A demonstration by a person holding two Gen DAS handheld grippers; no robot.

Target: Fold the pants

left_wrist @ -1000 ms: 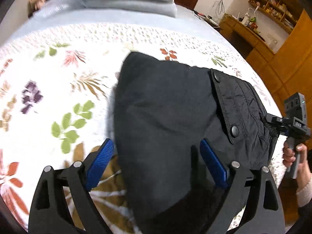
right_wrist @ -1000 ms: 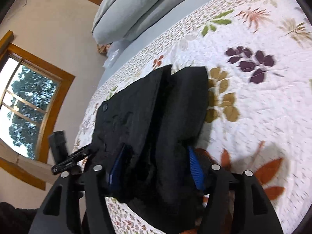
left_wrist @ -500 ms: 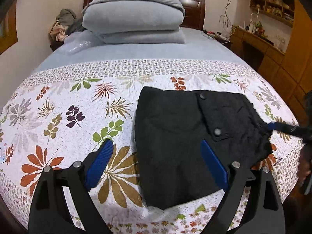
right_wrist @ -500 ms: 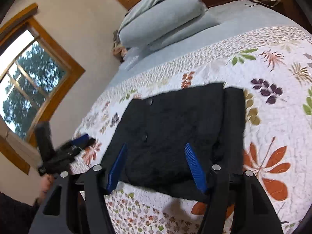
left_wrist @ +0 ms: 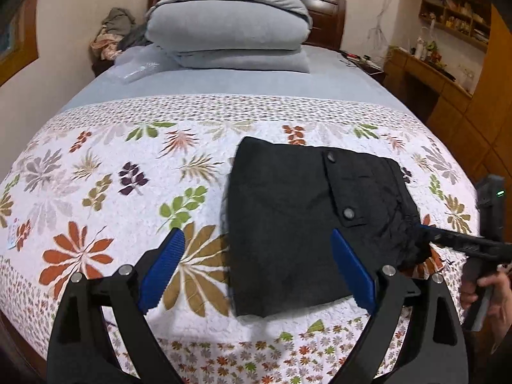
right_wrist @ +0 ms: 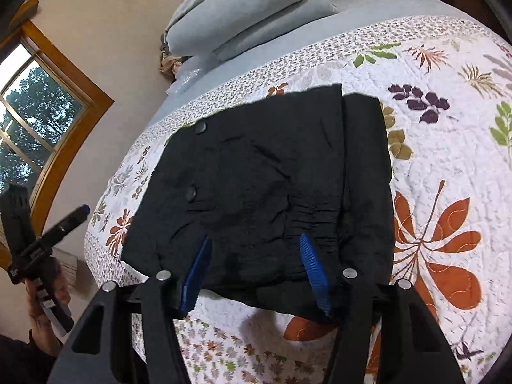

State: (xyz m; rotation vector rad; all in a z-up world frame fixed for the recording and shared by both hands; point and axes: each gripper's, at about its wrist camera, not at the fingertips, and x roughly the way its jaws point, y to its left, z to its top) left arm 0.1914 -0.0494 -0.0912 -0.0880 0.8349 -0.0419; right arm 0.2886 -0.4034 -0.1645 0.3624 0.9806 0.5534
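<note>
Two blue-padded fingers of the left gripper (left_wrist: pixel 256 268) are seen spread wide in the left wrist view, with nothing between them; the black pants (left_wrist: pixel 300 224) lie as a folded, compact bundle on the floral quilt (left_wrist: pixel 96 192), below and ahead. The bundle's near corner is best squared only if it is judged loose.

From the right wrist view, the right gripper (right_wrist: pixel 256 272) is held above the pants' near edge, jaws partly apart and closing on nothing. Stray waistband fabric should be smoothed flat, not pinched.
</note>
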